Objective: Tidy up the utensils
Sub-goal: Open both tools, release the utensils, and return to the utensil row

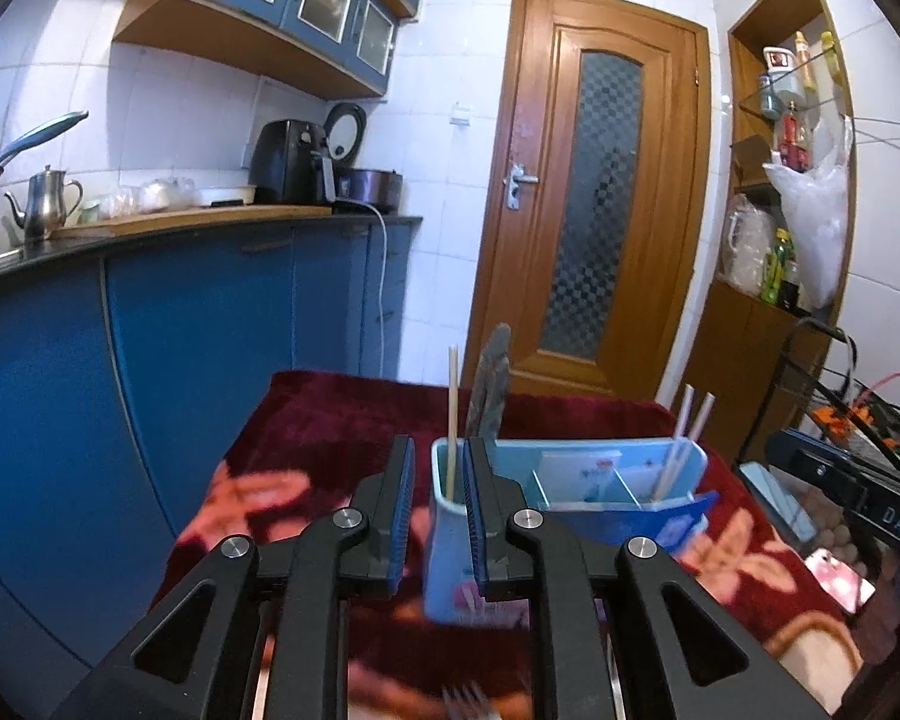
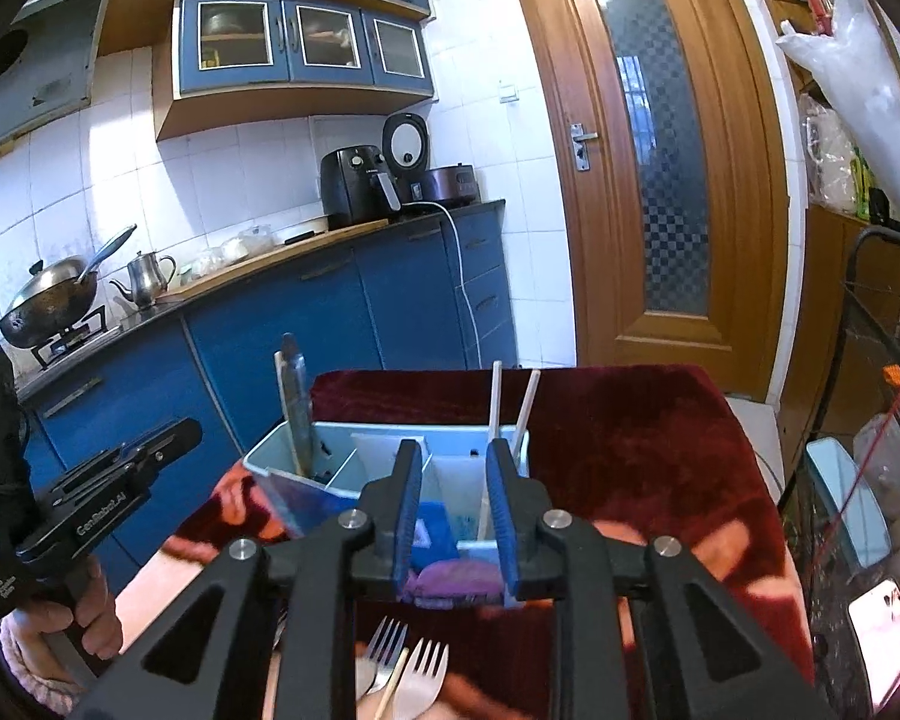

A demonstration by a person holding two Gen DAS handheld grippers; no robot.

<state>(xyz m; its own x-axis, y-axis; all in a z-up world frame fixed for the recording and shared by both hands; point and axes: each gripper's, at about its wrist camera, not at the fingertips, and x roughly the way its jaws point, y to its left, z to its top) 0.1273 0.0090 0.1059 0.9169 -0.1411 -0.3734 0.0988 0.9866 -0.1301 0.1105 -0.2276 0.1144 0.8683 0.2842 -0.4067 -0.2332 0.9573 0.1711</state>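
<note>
On the red floral cloth (image 1: 330, 420), seen from the left wrist, stands a pale blue utensil holder (image 1: 570, 480) with a wooden chopstick (image 1: 452, 414) and a knife (image 1: 491, 384) upright in its left end. The left gripper (image 1: 439, 516) is released, nothing between its jaws.

From the right wrist, the right gripper (image 2: 453, 519) (jaws parted, empty) faces the holder; two forks (image 2: 408, 669) lie below it.
</note>
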